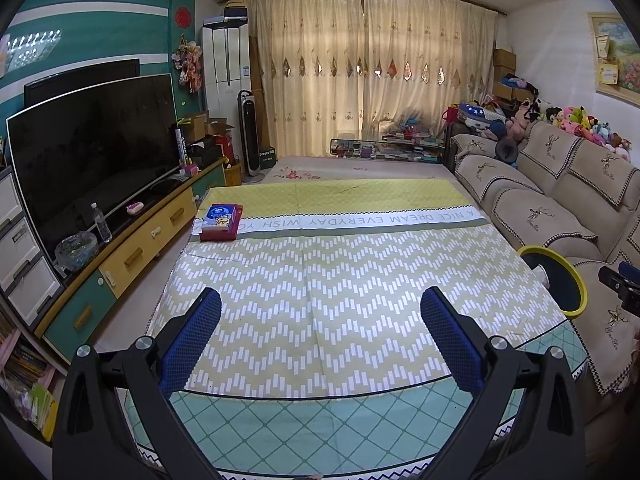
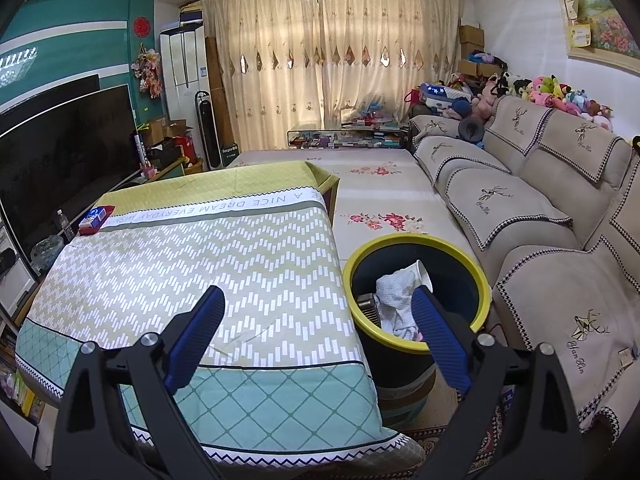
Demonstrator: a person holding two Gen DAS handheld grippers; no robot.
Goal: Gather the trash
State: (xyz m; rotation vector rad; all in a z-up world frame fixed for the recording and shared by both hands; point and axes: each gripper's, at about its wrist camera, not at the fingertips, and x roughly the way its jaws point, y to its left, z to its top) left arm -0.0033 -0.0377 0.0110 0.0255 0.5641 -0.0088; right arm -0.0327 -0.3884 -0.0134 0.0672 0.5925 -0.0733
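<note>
Left wrist view: left gripper [image 1: 320,304] hovers over the table, blue-padded fingers [image 1: 192,340] spread wide, nothing between them. Below it the patterned tablecloth [image 1: 320,272] is bare except for a red and blue tissue box [image 1: 220,222] at the far left edge. Trash bin [image 1: 576,280], dark with a yellow rim, sits just off the table's right edge, between table and sofa [image 1: 552,200]; only part of it shows. TV [image 1: 92,148] and a water bottle [image 1: 102,222] on the cabinet at left. A dark piece of the other gripper shows at the far right edge.

Right wrist view: right gripper [image 2: 316,304] also wide apart and empty, straddling the table's right edge; its right finger sits in front of the bin opening. Trash bin [image 2: 368,252] stands on the floor touching or just beside the table corner. Inside it: crumpled white paper [image 2: 394,292], a white paper cup [image 2: 422,274] lying tilted against the wall, and a brownish ribbed item [image 2: 366,308] I cannot identify. Tissue box [image 2: 94,218] at the table's far left. Sofa [image 2: 540,216] at right, with plush toys [image 2: 552,92] along its back.
</note>
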